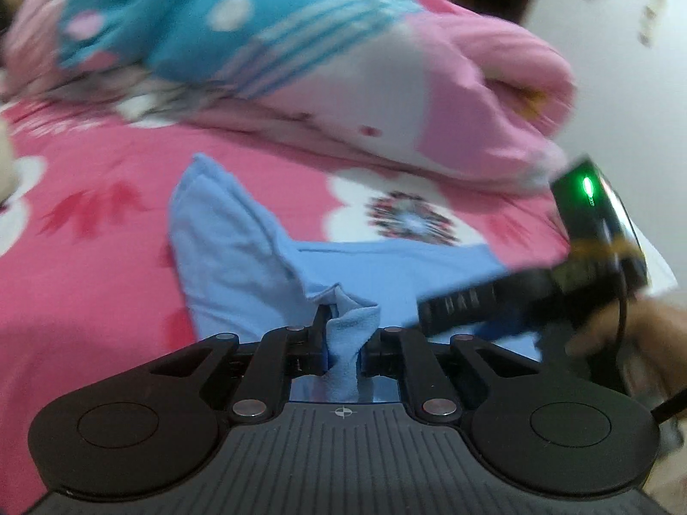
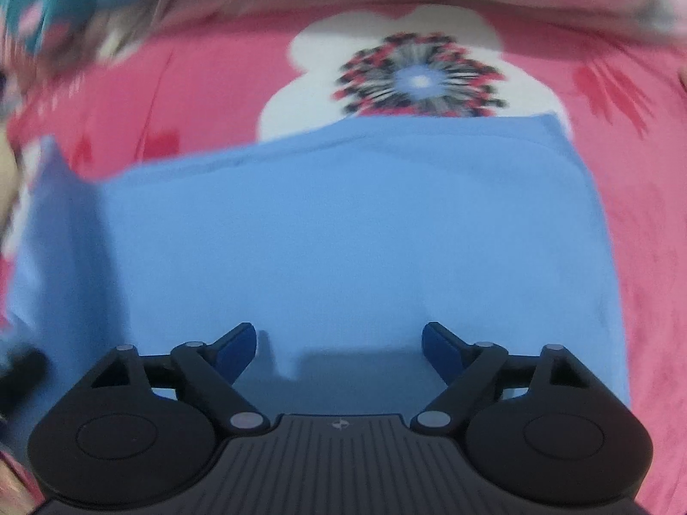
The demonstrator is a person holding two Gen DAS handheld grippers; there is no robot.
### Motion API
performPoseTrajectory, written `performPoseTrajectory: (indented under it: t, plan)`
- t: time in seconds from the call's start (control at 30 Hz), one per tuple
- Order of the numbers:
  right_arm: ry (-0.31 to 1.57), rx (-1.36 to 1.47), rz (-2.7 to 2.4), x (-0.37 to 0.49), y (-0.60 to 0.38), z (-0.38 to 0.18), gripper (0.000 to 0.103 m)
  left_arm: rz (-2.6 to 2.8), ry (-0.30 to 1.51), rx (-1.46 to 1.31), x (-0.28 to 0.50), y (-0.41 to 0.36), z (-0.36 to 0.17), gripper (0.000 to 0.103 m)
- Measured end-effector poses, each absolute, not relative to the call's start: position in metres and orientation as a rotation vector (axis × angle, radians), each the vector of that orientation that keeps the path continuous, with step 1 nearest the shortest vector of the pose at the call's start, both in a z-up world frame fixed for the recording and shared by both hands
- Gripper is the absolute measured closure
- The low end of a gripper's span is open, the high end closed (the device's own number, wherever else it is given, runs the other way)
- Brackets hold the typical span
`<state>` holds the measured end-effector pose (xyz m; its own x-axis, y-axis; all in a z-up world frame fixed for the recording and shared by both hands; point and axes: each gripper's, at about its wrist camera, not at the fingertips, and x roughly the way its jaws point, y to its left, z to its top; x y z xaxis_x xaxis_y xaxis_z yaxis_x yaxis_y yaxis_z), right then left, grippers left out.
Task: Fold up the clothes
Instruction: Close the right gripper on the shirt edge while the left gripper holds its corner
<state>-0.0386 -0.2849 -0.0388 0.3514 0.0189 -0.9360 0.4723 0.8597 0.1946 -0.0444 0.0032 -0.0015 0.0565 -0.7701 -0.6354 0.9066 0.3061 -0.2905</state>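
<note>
- The light blue garment [image 1: 240, 249] lies on a bed covered by a pink sheet [image 1: 86, 257] printed with white flowers and red leaves.
- The left hand-held gripper [image 1: 343, 334] is clenched on a bunched fold of that blue garment; the cloth is pinched between its fingers and rises from the bed toward them.
- In the left wrist view one flap of the garment stands up in a peak at the left, while the rest stretches flat to the right.
- The right hand-held gripper [image 2: 339, 343] is released, its blue-padded fingers [image 2: 240, 347] spread apart above the flat blue cloth, with nothing between them.
- In the right wrist view the garment fills the middle of the picture, its far edge just below a large round flower print [image 2: 418, 77] on the sheet.
- In the left wrist view the right hand-held gripper shows at the right edge, with a green light [image 1: 587, 186] on its body and a person's hand [image 1: 644, 343] holding it.
- Behind the garment, a folded pink, white and turquoise blanket [image 1: 300, 56] lies heaped at the far side of the bed.
- Both views are blurred.
</note>
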Motion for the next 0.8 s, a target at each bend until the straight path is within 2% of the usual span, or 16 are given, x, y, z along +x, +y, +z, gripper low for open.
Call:
performPoseTrajectory:
  t: [0.13, 0.37, 0.47, 0.6, 0.8]
  plan:
    - [1.123, 0.578, -0.299, -0.065, -0.333, -0.026, 0.032, -1.376, 0.807, 0.261, -0.085, -0.021, -0.008, 0.093]
    - [1.082, 0.710, -0.159, -0.105, -0.393, -0.020, 0.034, -1.453, 0.833, 0.395, -0.150, -0.048, -0.039, 0.093]
    - [1.065, 0.859, -0.094, -0.112, -0.409, -0.030, 0.034, -1.437, 0.865, 0.426, -0.160, -0.050, -0.053, 0.093]
    - [1.073, 0.881, -0.010, -0.094, -0.407, -0.043, 0.035, -1.407, 0.874, 0.444, -0.161, -0.048, -0.055, 0.093]
    - [1.083, 0.791, 0.092, -0.041, -0.389, -0.057, 0.043, -1.378, 0.865, 0.427, -0.157, -0.040, -0.044, 0.093]
